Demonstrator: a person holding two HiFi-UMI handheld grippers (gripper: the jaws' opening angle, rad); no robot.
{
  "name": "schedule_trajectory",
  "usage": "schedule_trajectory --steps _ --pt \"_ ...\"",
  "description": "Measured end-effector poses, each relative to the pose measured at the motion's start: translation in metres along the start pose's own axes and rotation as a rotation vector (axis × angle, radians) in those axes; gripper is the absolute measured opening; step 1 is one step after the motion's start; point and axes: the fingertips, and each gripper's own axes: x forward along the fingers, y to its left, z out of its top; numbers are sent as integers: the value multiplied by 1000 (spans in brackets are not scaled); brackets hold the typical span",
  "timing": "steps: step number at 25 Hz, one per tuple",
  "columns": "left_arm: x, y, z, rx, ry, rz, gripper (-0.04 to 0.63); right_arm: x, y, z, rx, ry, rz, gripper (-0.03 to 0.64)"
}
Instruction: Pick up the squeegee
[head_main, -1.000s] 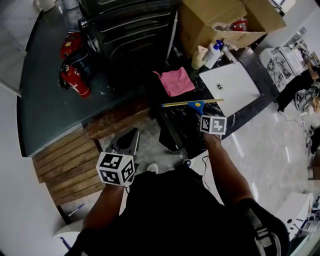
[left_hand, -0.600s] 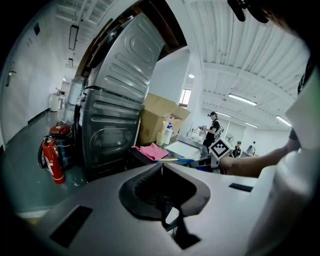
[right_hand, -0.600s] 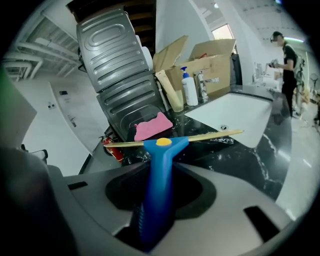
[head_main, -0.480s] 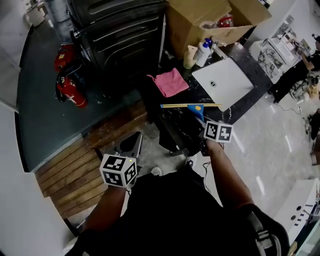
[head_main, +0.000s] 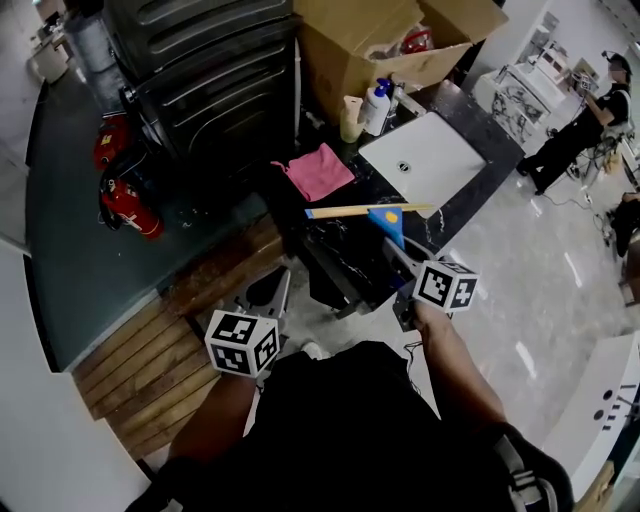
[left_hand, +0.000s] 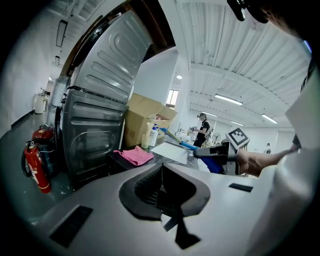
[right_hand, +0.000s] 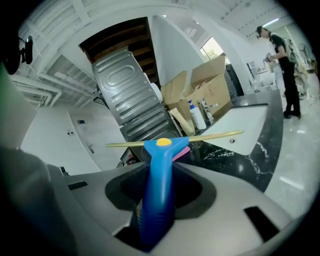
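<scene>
Right hand-held gripper (right_hand: 159, 192): it pinches the blue handle of the squeegee (right_hand: 160, 165); both jaws press on the handle.
Left hand-held gripper (left_hand: 162, 192): the jaws are pressed together with nothing between them; in the head view it is low on the left, well apart from the tabletop (head_main: 440, 218).
Squeegee: it is held in the air over the near edge of the dark marbled tabletop. Its thin yellowish blade lies about level, across the handle, and a yellow round spot sits where they join.
Cloth (head_main: 318, 170): pink, it lies on the tabletop beyond the blade.
Panel (head_main: 420, 165): white and flat, it lies on the tabletop to the right of the cloth. It has a small round mark that is too small to read.
Bottle (head_main: 376, 105): white with a blue cap, it stands beside the box (head_main: 350, 40). I cannot read its label.
Cubes (head_main: 445, 285): they show black-and-white square patterns.
</scene>
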Motion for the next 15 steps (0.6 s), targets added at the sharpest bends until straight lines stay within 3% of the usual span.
schedule_trajectory --steps 15 --pt "32 -110 3 21 -31 -87 17 -97 0 13 87 -94 185 141"
